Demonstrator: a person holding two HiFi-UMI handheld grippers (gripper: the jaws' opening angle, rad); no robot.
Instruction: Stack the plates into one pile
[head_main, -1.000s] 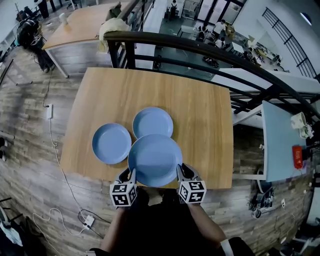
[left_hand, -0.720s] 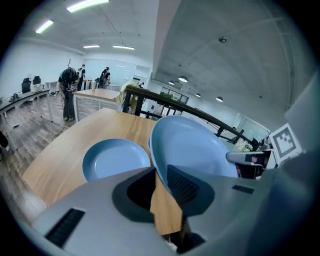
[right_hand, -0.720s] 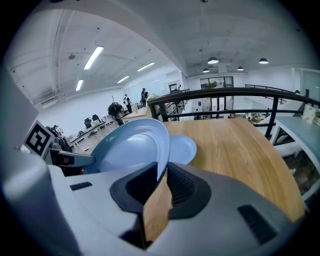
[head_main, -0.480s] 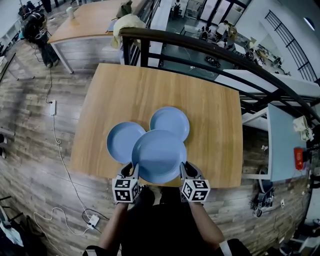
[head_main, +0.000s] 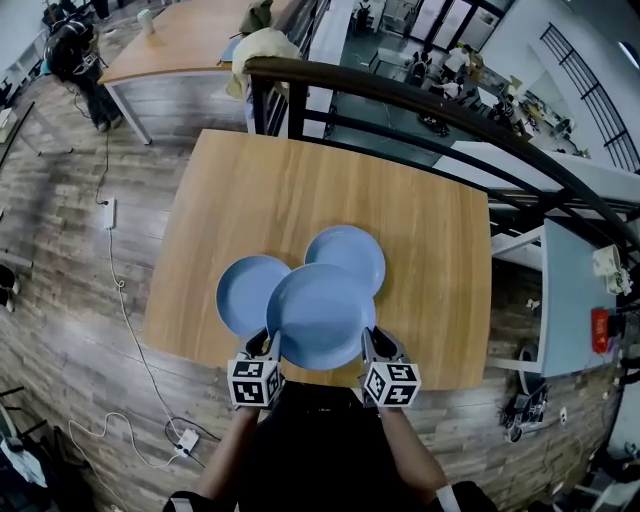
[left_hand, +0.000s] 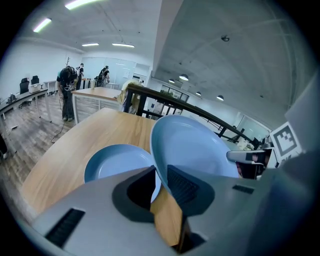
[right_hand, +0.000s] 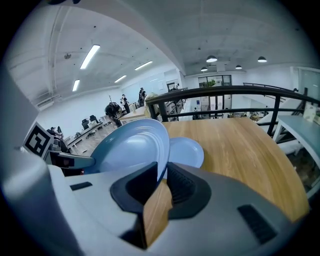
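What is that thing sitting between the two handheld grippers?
A large blue plate spans the gap. The head view shows the left gripper and the right gripper each clamped on opposite sides of its rim.

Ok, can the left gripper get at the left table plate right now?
Probably not: the left gripper is clamped on the held plate, which also partly covers the left table plate.
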